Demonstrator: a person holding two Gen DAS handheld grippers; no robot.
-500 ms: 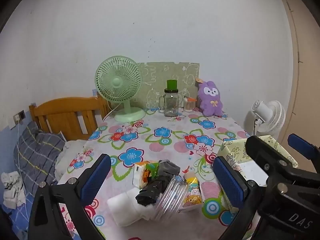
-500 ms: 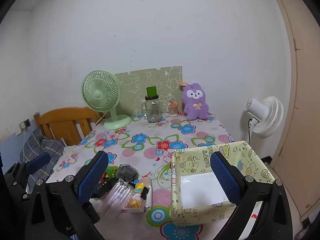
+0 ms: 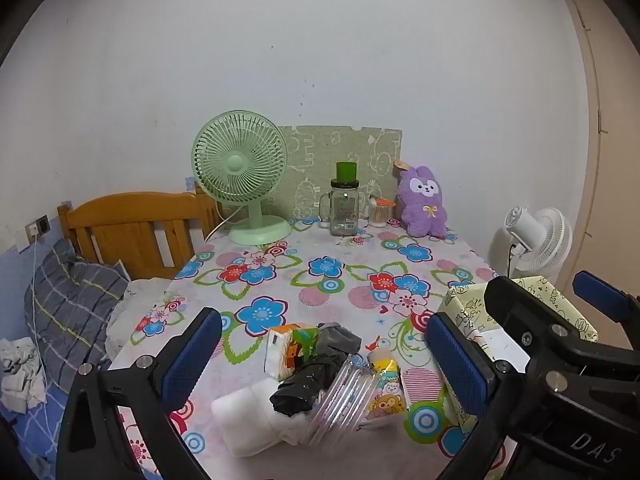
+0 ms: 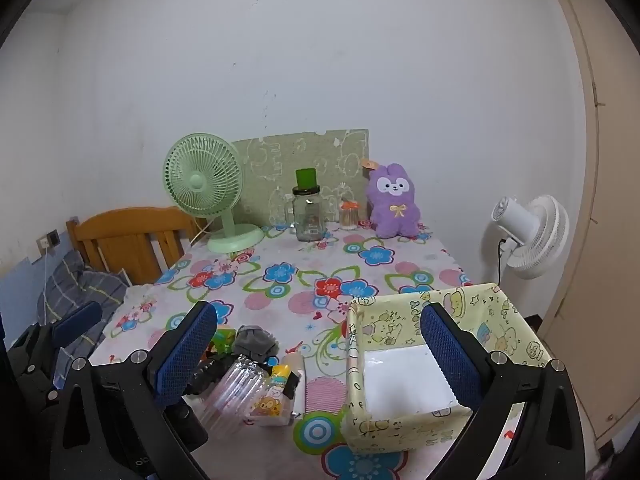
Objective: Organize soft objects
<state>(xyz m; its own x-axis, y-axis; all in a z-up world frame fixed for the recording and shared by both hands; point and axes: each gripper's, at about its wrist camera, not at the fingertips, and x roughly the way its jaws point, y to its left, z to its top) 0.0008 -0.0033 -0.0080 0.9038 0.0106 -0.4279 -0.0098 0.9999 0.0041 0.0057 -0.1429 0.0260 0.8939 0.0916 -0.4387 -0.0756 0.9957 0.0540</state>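
Left wrist view: left gripper [image 3: 320,364] hangs wide open and empty over the pile at the near table edge, same as half a second ago; framing matches, so almost no motion. Pile holds a white foam block [image 3: 256,420], crumpled black bag [image 3: 304,388], grey cloth [image 3: 336,338], tissue pack [image 3: 286,346], clear ribbed cup [image 3: 344,396] on its side and a cartoon-print packet [image 3: 386,392], all touching or overlapping. Right wrist view: right gripper [image 4: 320,354] also spread open, nothing between the pads, hovering above the table [image 4: 304,280] with one finger over the yellow box [image 4: 404,428] and the other over the pile. Box sits just right of the pile and shows only its white bottom, so I'd say nothing is sorted yet. Only difference from the earlier pair is a hair of drift in the right view; the scene itself is unchanged. Reads as pre-grasp: likely next is the left coming down on a soft item such as the cloth or foam. Risk: the cup leans on the bag, so a sloppy pinch may drag it along.
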